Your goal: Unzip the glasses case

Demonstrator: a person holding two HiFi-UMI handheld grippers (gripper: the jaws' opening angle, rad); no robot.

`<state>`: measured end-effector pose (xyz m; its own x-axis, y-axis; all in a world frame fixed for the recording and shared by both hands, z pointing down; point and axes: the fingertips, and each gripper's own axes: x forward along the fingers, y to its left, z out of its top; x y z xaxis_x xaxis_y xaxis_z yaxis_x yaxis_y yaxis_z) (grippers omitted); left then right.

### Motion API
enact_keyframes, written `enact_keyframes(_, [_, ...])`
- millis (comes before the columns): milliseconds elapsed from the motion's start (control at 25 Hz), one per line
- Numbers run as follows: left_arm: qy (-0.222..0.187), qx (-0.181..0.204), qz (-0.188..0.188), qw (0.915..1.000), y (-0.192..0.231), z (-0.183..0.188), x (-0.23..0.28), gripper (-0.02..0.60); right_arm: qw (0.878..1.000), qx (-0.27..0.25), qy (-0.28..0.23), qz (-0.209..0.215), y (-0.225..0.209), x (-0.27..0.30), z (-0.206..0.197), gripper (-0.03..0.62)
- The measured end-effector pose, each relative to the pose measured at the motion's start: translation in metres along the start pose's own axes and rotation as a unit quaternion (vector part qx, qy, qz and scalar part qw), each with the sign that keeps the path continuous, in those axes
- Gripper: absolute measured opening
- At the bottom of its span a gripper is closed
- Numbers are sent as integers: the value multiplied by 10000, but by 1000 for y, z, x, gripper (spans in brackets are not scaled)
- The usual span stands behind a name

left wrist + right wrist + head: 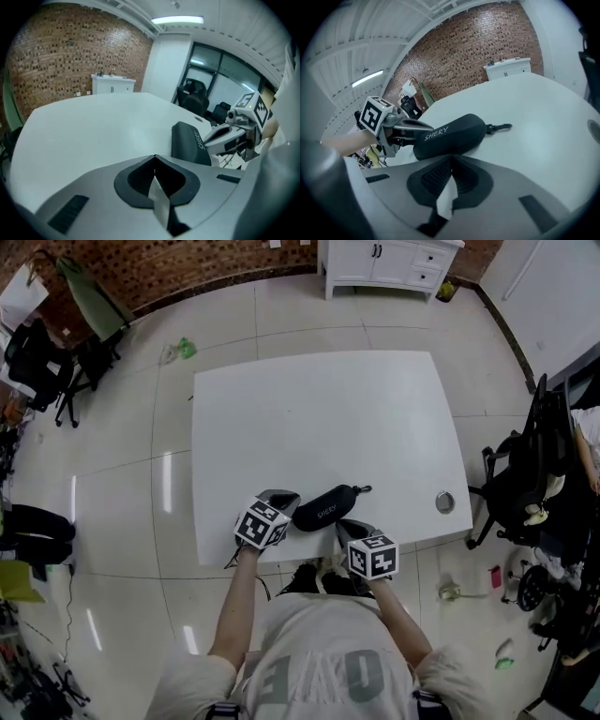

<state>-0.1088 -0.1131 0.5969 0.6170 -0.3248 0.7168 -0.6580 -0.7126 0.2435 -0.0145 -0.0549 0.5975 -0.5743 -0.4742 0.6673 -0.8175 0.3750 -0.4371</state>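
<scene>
Two closed, seemingly empty claws (284, 496) (350, 525) flank glasses case (325, 507).

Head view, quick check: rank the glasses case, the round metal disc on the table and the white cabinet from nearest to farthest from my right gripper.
From the right gripper:
1. glasses case: just ahead of the tips, slightly to the left.
2. round metal disc: off to the right, near the table edge.
3. white cabinet: on the floor beyond the table's far side.
</scene>
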Motion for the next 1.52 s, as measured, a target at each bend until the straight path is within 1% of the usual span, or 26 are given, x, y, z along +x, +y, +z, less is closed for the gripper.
enact_keyframes(40, [133,51,-67,9999,-4,-6,-1,5,10000,-10,-75,-32,-4,2,8,1])
enact_keyframes(120, [385,210,-333,9985,-23,-19,-1,5,9998,-21,-204,-77,-13,7,25,1])
enact_keyframes(200, [460,295,-600,9967,-47,-29,2,5,9996,-132,-248,-41,-18,17,42,0])
enact_keyframes(280, [470,358,-888,9943,-75,-33,9,5,9986,-463,-216,123,-16,28,57,2])
enact_keyframes(360, [485,567,-1158,9905,-103,-32,20,5,9953,-898,-190,302,-8,39,71,2])
enact_keyframes(400, [461,654,-1247,9890,-112,-29,24,5,9928,-1144,-223,273,-5,43,79,2])
enact_keyframes(480, [321,610,-1371,9882,-123,-20,28,5,9851,-1649,-482,-83,-5,37,97,2])
enact_keyframes(560, [116,413,-1434,9887,-126,-4,18,5,9766,-1927,-829,-478,-8,15,107,2])
enact_keyframes(600, [-24,332,-1375,9899,-123,7,9,5,9753,-1921,-929,-571,-10,2,105,0])
enact_keyframes(640, [-177,281,-1203,9922,-117,20,0,5,9765,-1840,-947,-605,-11,-10,98,2])
enact_keyframes(680, [-307,283,-908,9950,-106,34,-9,5,9792,-1721,-880,-614,-14,-20,86,2])
enact_keyframes(720, [-373,371,-533,9972,-93,46,-14,5,9824,-1597,-745,-618,-15,-27,71,2])
enact_keyframes(760, [-345,547,-157,9978,-80,53,-16,5,9854,-1483,-565,-618,-16,-33,55,2])
enact_keyframes(800, [-218,770,133,9967,-70,56,-13,5,9878,-1387,-365,-603,-14,-37,37,2])
enact_keyframes(840, [-30,979,301,9947,-63,54,-8,5,9895,-1318,-162,-566,-11,-38,20,3])
enact_keyframes(880, [154,1127,373,9928,-59,50,-2,5,9903,-1290,33,-515,-7,-36,4,58])
enact_keyframes(920, [270,1191,403,9917,-56,47,3,5,9901,-1309,202,-467,-2,-32,-8,86])
enact_keyframes(1000, [290,1085,398,9929,-54,47,7,5,9875,-1458,402,-446,4,-23,-22,106])
enact_keyframes(1120, [199,849,242,9959,-54,52,12,5,9834,-1652,457,-599,2,-11,-20,106])
enact_keyframes(1280, [195,828,219,9961,-55,53,14,5,9826,-1540,638,-821,-6,0,-13,106])
enact_keyframes(1400, [148,814,212,9963,-55,52,14,5,9792,-1724,635,-862,-7,-1,-12,104])
enact_keyframes(1440, [123,819,215,9963,-55,52,13,5,9778,-1811,610,-858,-6,-2,-12,93])
enact_keyframes(1480, [102,826,223,9963,-55,53,13,5,9764,-1896,592,-849,-6,-3,-12,26])
enact_keyframes(1520, [89,832,233,9962,-55,53,13,5,9751,-1971,591,-827,-5,-3,-13,25])
